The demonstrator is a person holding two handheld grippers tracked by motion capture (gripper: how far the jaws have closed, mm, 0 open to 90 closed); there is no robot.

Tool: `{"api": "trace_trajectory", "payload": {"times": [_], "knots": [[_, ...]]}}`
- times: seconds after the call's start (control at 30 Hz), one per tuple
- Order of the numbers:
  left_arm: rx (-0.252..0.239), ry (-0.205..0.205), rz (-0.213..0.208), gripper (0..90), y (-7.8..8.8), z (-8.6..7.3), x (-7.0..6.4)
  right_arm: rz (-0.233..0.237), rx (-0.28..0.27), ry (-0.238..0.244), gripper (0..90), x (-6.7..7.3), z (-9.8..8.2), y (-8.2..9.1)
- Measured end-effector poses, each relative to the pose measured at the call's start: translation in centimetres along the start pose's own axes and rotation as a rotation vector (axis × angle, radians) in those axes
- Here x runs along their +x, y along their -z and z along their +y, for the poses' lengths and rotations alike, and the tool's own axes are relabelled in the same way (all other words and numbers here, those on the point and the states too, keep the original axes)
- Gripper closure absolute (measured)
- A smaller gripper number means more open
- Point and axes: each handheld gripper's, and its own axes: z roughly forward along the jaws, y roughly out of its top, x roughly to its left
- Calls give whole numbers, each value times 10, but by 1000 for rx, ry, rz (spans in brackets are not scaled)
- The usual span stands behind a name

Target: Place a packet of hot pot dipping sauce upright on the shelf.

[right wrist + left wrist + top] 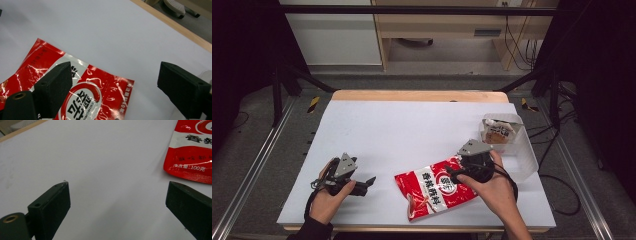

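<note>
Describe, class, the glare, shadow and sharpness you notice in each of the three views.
High view: dark surroundings, evenly lit white table sheet, slightly soft throughout. Left gripper view: the glossy red foil seasoning packet glints along its crimped edge; near jaws are soft. Right gripper view: white glare streaks cross the packet, and a faint shadow dims the sheet's upper left.

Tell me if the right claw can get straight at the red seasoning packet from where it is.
Probably yes. The right claw hangs open just over the red seasoning packet, which lies flat on the white table, with nothing between them; the clear container sits off to the side.
</note>
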Motion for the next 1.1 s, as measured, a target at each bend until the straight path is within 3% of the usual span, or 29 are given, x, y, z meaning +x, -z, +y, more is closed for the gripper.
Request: {"api": "trace_trajectory", "payload": {"times": [0.23,0.5,0.73,1.1], "knots": [[8,-14,-6,58,-2,2,-4,-3,17,-24,128,12,-29,-5],[5,-40,-27,58,-6,6,-14,16,34,-86,127,18,-56,-5],[2,-42,-31,58,-6,7,-14,33,31,-95,112,22,-72,4],[2,-35,-31,58,-7,7,-12,51,83,-87,85,16,-90,8]]}}
